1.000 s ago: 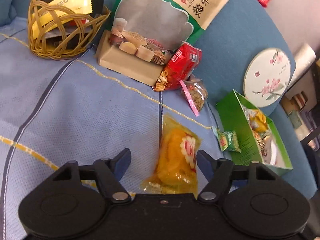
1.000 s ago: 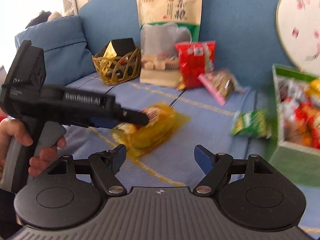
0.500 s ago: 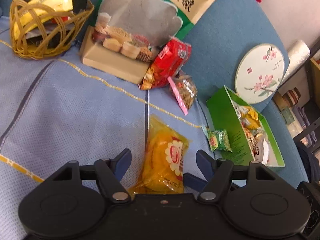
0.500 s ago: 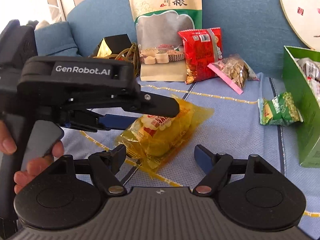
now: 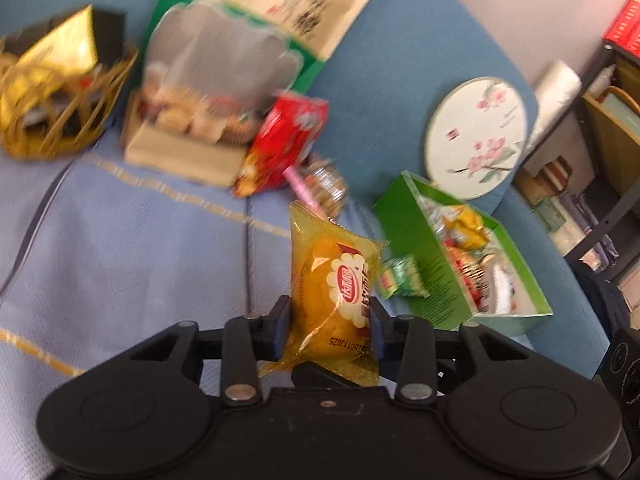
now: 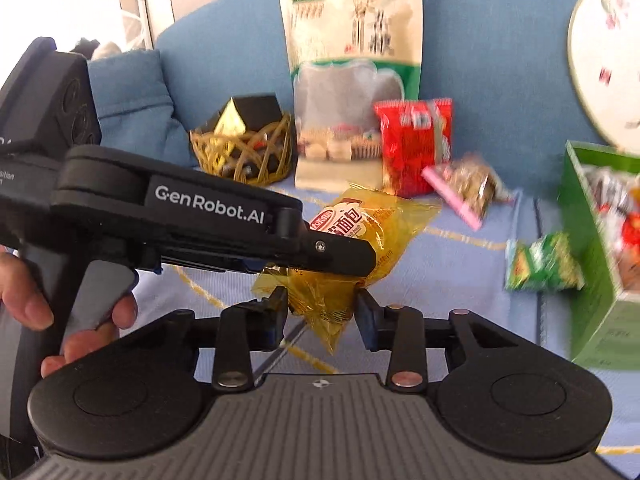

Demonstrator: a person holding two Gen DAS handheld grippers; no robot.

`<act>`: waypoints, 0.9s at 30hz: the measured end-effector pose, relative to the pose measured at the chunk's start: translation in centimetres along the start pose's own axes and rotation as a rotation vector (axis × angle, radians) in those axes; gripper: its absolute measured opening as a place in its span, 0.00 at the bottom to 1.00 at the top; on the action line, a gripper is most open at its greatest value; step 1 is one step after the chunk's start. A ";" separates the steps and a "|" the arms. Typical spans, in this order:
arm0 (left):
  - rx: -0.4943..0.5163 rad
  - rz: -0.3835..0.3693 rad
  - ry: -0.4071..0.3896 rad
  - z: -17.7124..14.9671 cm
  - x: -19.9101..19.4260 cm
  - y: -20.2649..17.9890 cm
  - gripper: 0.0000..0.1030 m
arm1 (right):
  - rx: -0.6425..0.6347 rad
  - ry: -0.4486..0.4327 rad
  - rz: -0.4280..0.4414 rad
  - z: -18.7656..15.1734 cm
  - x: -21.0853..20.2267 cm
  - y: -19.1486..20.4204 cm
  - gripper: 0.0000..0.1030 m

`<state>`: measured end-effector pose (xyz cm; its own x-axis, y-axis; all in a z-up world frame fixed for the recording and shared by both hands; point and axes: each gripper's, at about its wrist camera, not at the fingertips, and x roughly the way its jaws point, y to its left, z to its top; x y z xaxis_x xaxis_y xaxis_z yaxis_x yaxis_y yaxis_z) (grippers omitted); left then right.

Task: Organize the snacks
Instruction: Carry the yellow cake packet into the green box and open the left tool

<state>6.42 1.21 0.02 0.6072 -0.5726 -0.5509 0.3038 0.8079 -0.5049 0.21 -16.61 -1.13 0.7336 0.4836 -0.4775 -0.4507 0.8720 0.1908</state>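
Above the blue sofa (image 5: 120,248), left gripper (image 5: 329,322) clamped the yellow bread packet (image 5: 334,292) — right gripper (image 6: 320,316) narrowed around its tail, contact unclear — beside the green box (image 5: 416,232).

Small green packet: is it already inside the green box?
No, the small green packet lies on the blue sofa cover just outside the green box.

Round floral fan (image 5: 478,136) leaned against the blue sofa backrest (image 5: 384,92), far right. Blue cushion (image 6: 134,104) slumped at far left. Striped light-blue cover (image 5: 120,248) spread across the seat. Beyond the sofa's right edge, dark shelving (image 5: 604,184) stacked with blurred oddments, white plastic roll (image 5: 554,98) propped beside it.
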 end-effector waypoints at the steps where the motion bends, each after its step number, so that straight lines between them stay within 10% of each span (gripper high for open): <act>1: 0.010 -0.011 -0.007 0.4 0.0 -0.6 0.46 | -0.005 -0.014 -0.006 0.3 -0.5 -0.2 0.61; 18: 0.271 -0.203 0.006 5.2 9.1 -15.8 0.47 | 0.165 -0.244 -0.269 2.8 -9.5 -11.2 0.61; 27: 0.270 -0.169 0.057 4.9 13.9 -18.0 0.57 | 0.204 -0.221 -0.309 2.3 -9.2 -15.9 0.61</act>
<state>13.00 -20.61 4.75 0.4913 -0.7028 -0.5144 0.5857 0.7037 -0.4022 1.80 -34.77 2.25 0.9197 0.1821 -0.3477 -0.0987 0.9647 0.2441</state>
